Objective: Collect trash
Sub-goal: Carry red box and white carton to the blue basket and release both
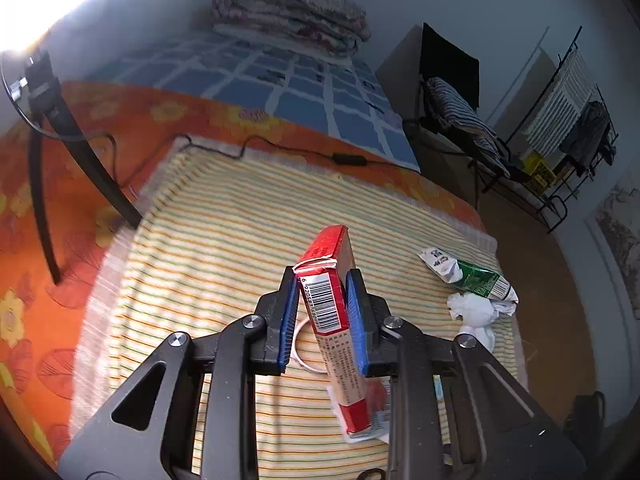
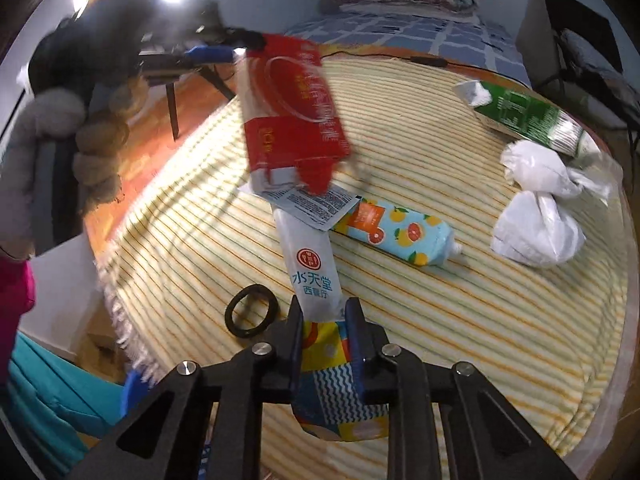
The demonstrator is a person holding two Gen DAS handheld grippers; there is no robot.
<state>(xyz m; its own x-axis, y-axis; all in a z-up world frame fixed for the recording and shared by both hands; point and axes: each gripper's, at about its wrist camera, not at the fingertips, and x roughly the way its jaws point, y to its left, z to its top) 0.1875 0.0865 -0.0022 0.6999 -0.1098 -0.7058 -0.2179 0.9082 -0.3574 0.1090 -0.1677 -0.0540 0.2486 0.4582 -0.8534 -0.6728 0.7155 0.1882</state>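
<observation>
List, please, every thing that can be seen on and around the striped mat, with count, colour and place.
Box: one, red, held in left gripper.
Long sachet: one, white, in right gripper.
Tube: one, light blue with oranges, mid mat.
Tube: one, green, far right of mat.
Tied bag: one, white, right of mat.
Ring: one, black, near mat's left edge.
Mat: one, yellow striped.
Left gripper: shut on box.
Right gripper: shut on long sachet.

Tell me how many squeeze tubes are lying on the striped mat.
2: a green tube at the far right by the white wad, and a citrus-print tube mid-mat. More may be hidden.
</observation>
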